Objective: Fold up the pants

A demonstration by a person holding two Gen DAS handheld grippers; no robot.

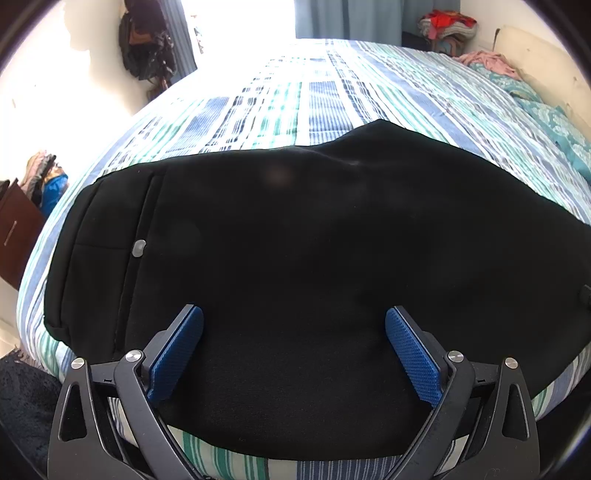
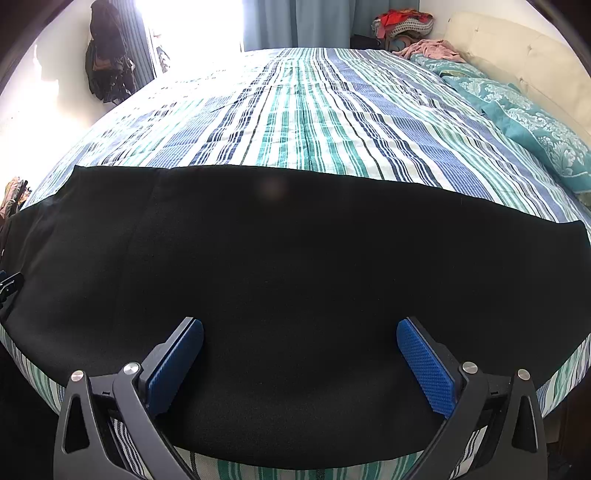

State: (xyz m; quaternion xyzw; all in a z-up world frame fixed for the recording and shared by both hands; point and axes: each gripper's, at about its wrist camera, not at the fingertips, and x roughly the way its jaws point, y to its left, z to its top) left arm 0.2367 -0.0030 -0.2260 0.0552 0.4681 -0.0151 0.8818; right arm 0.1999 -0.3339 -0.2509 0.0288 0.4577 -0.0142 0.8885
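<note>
Left wrist view: the left tool (image 1: pixel 293 321) stands wide apart, both blue ribbed pads (image 1: pixel 413 356) clear of the cloth and holding nothing, poised over the near edge of the black pants (image 1: pixel 314 236). The pants lie flat across the near side of the bed (image 1: pixel 332 99), stretched left to right on the striped blue, green and white bedspread. On the left part of the garment a vertical seam and a small grey button (image 1: pixel 139 248) are visible, with a pocket line beside it; the far edge rises to a blunt peak right of centre. No container is visible; loose clothing is heaped on a surface beyond the bed at the upper right (image 1: pixel 448 24), and a pink garment (image 1: pixel 487 61) lies by the teal pillow (image 1: pixel 554 122). Dark bags (image 1: pixel 147 44) hang on the left wall. Right wrist view: the right tool (image 2: pixel 300 334) is likewise spread wide and empty, over the near part of the pants (image 2: pixel 295 266). Here the garment shows a straight far edge and a smooth, nearly creaseless surface, with one faint vertical seam at left. It covers the near strip of the bed (image 2: pixel 314 110), its near edge close to the mattress edge. At the left rim a small part of the other tool (image 2: pixel 11 282) is visible beside the cloth.
</note>
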